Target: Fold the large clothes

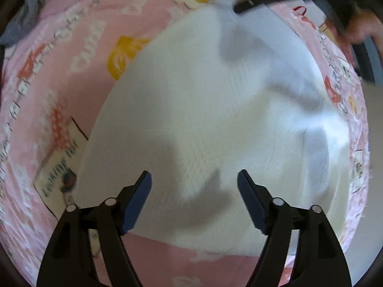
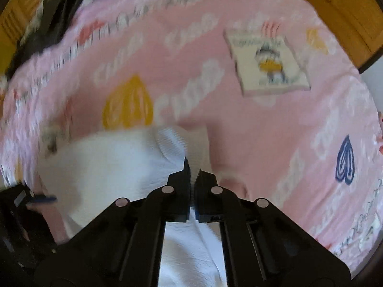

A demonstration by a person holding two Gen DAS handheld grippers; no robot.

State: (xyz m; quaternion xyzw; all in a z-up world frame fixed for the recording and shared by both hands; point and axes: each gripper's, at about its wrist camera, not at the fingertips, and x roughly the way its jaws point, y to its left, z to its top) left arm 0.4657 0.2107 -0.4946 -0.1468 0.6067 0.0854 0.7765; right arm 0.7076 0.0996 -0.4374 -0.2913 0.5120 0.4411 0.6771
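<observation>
Blue pads on my left claw (image 1: 194,179) stand spread wide, nothing between them, hanging just above the white garment (image 1: 203,119). That fluffy garment fills the middle of the left view and lies flat on the pink blanket (image 1: 59,83), which shows around it on every side. Shadows of my fingers fall on the white cloth just ahead of the pads. At the garment's far edge I see my right claw (image 1: 237,9), a dark bar with its tip resting on the cloth, blurred. To the left of the garment the blanket carries a yellow heart (image 1: 124,52), and nearer me a printed patch with writing (image 1: 59,174). At the far left, well apart from the garment, lies a heap of grey clothes (image 1: 21,24).

From the right view, my right claw (image 2: 193,172) is pressed together, and a ribbed edge of the white garment (image 2: 107,167) is pinched between its tips. More of the garment hangs below the claw, and the rest spreads to the left over the pink blanket (image 2: 263,131). Beyond the garment sits a yellow heart (image 2: 128,102); farther off to the right lies a white square patch with a cartoon figure (image 2: 268,62), and a blue heart (image 2: 344,162) well to the right. My left claw (image 2: 40,199) shows at the garment's left edge, too blurred to read.
</observation>
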